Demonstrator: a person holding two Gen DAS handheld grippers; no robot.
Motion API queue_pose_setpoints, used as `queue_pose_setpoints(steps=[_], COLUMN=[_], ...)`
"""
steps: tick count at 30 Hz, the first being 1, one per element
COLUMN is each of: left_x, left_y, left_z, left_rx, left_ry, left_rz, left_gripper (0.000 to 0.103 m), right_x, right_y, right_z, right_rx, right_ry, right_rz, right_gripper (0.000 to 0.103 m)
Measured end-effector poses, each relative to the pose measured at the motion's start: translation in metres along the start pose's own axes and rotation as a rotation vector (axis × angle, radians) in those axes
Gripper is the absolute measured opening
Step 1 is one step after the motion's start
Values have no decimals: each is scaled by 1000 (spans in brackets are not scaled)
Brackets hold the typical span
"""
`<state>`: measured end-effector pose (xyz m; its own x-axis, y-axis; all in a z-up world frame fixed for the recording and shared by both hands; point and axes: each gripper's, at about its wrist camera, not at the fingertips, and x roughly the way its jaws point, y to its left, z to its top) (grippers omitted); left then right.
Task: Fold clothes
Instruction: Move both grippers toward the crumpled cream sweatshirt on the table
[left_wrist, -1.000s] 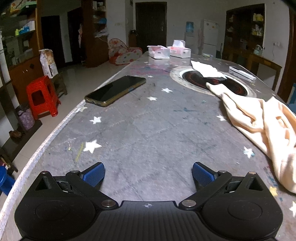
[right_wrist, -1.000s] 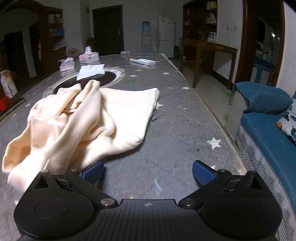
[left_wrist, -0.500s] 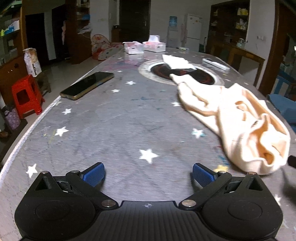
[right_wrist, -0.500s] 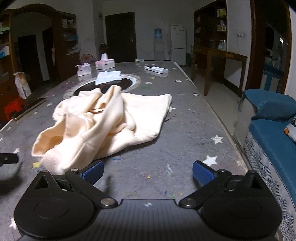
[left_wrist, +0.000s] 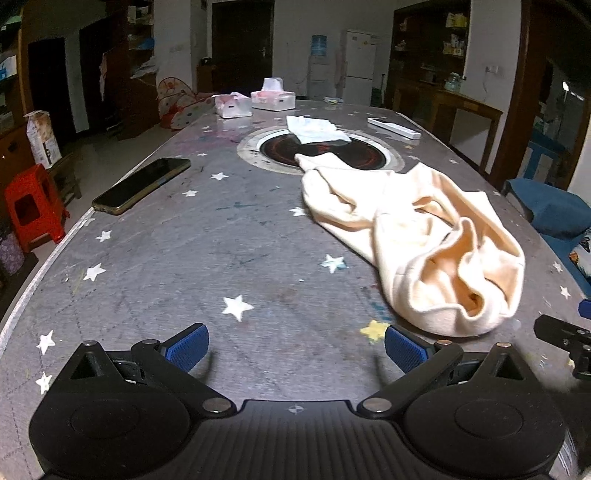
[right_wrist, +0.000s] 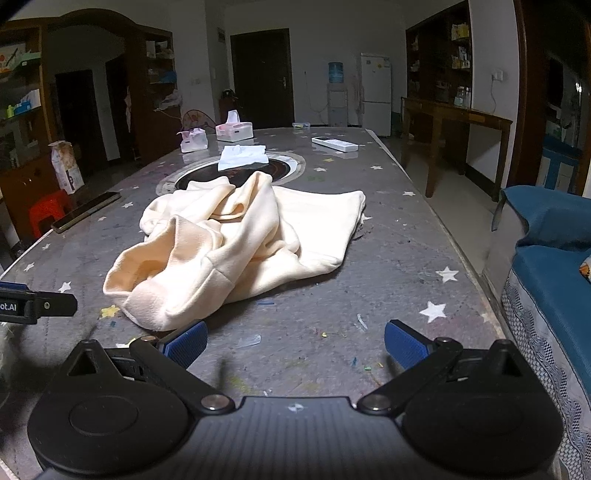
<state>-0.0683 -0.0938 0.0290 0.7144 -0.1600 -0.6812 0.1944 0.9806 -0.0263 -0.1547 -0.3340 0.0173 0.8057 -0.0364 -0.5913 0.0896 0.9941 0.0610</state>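
At the far left of the table lies a dark phone, well apart from everything in play. The left gripper hovers with jaws wide apart, holding nothing; the cream garment lies crumpled to its right and further away. The long axis of the garment runs from near to far, toward the round hob. The right gripper is also spread and empty, and it looks nearer: the near hem sits just beside its left finger.

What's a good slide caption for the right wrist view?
Open right gripper faces a crumpled cream garment on the star-patterned table.
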Motion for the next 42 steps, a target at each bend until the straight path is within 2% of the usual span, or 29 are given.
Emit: queue_pose_setpoints(steps=[20,42], left_x=[-10,8], left_y=[-19,-27], left_z=[5,26], left_rx=[48,77], left_ry=[-19,-23], left_rz=[-29,-54], left_gripper=[103,103], right_x=[-8,12], right_y=[9,16], right_z=[5,14], right_rx=[-23,-42], right_ry=[-17,27], right_rz=[9,28], right_gripper=[103,103])
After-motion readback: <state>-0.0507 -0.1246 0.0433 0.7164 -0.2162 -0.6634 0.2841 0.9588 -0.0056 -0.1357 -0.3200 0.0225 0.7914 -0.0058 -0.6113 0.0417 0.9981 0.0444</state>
